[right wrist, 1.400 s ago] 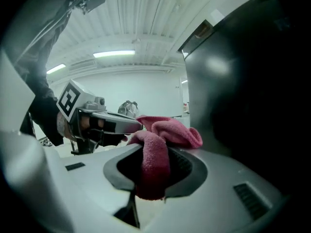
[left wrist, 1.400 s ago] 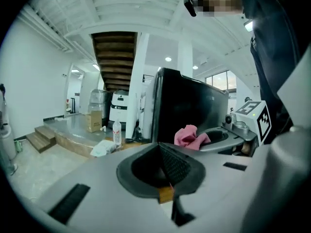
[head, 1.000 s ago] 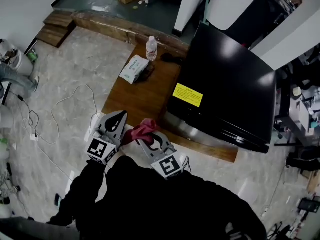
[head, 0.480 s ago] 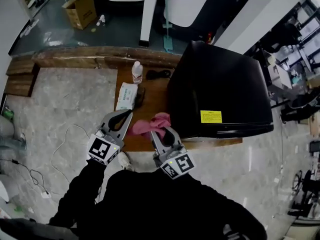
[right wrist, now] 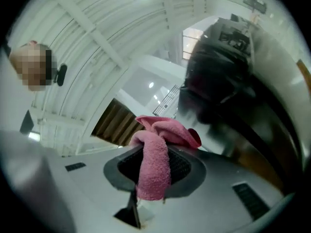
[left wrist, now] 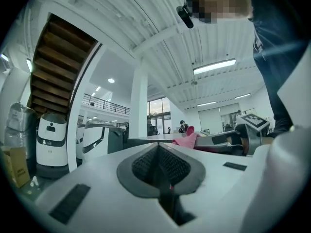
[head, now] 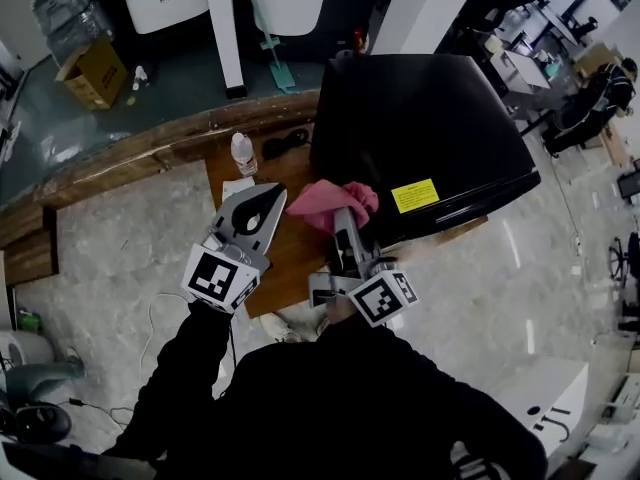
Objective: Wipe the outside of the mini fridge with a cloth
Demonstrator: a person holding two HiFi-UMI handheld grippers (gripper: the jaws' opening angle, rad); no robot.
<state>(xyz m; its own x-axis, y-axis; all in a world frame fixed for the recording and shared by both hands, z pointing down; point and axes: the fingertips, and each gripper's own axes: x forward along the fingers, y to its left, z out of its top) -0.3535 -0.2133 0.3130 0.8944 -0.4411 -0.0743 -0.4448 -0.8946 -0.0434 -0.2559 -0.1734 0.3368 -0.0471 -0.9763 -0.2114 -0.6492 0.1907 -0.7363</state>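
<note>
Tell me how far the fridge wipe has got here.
Done: the pink cloth is clamped in the right gripper. In hand: the cloth is held at the black mini fridge, by its near corner; contact cannot be confirmed. Left: probably most of the wiping. The left gripper is shut, empty.

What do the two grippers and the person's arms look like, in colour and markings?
The left gripper and the right gripper are light grey, with dark ribbed pads. Each carries a cube with black-and-white square markers. The sleeves are black.
</note>
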